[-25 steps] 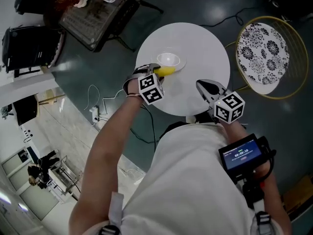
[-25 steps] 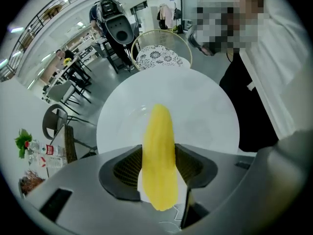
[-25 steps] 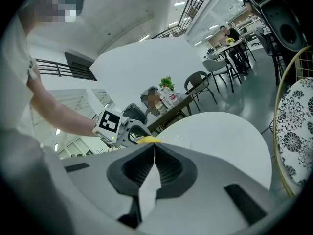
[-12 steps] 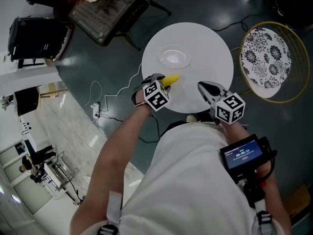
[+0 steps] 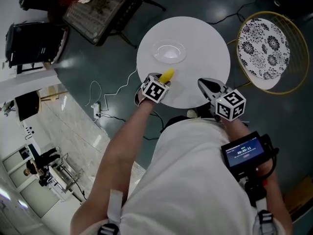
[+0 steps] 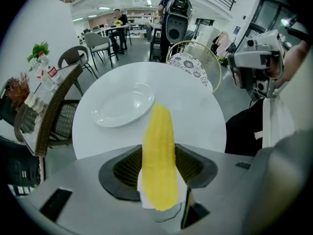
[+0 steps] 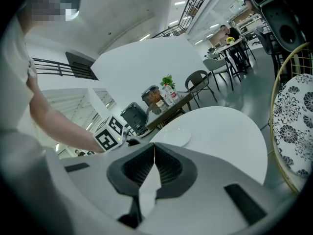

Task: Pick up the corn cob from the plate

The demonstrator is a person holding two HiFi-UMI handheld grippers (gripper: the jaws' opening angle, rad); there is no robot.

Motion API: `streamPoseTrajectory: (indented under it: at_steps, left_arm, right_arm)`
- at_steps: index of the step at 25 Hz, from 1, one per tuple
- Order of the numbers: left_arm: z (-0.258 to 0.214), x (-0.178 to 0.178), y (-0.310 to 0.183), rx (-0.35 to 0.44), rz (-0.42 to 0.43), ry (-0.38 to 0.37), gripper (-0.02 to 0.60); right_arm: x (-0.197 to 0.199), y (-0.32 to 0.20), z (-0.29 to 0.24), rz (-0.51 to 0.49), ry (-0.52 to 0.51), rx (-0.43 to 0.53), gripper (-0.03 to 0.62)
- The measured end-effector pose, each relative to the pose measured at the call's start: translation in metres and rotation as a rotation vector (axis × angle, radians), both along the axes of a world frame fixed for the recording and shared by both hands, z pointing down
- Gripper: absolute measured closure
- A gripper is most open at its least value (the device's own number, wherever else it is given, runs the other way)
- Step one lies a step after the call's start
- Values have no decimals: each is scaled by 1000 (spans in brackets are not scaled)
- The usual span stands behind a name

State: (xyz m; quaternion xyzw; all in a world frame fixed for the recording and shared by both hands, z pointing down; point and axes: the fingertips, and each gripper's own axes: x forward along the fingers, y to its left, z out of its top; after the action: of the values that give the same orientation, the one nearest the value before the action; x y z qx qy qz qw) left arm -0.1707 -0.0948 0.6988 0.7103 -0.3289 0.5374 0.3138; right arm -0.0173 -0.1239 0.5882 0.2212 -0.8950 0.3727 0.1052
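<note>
A yellow corn cob [image 6: 159, 155] stands upright between the jaws of my left gripper [image 6: 159, 154], which is shut on it. In the head view the corn cob [image 5: 167, 75] pokes out of the left gripper [image 5: 161, 81] above the round white table [image 5: 205, 43], a little nearer me than the plate. The white plate [image 5: 170, 52] is empty, and the left gripper view shows that plate [image 6: 122, 106] beyond the cob's tip. My right gripper [image 5: 209, 88] rests at the table's near right edge, its jaws [image 7: 154, 148] shut on nothing.
A gold-framed chair with a black-and-white patterned seat [image 5: 264, 50] stands right of the table. A dark side table with bottles [image 5: 98, 6] and a black appliance [image 5: 29, 43] are at the upper left. Cables [image 5: 105, 102] lie on the floor to the left.
The left gripper has carried the corn cob off the plate's edge and back toward the table's near side, rolling as it went. The right gripper has stayed put.
</note>
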Motion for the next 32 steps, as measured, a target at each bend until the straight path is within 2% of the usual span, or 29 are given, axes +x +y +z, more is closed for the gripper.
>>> streamPoseTrajectory:
  at_steps: [6,11,15,23,28,32]
  left_arm:
    - [20,-8,-5,-16,8,-47,377]
    - [25,-2,-7,-35,18,-47,377]
    - [23,-4,-9,-14,60,-81,377]
    - [24,-5,-3,19,107,-95,376]
    - [11,-10,-6,49,98,-92,322]
    - [0,-13,-4,71,118,-91,313]
  right_arm:
    - [8,-3,3,32,9,-15,585]
    - [14,-9,6,54,21,-27,585]
    - [13,-11,4,62,20,-25,585]
    - [8,-7,6,38,17,-42,585]
    - [0,-5,1,7,16,-45,585]
    - [-7,-5,-4,-17,12,-45,585]
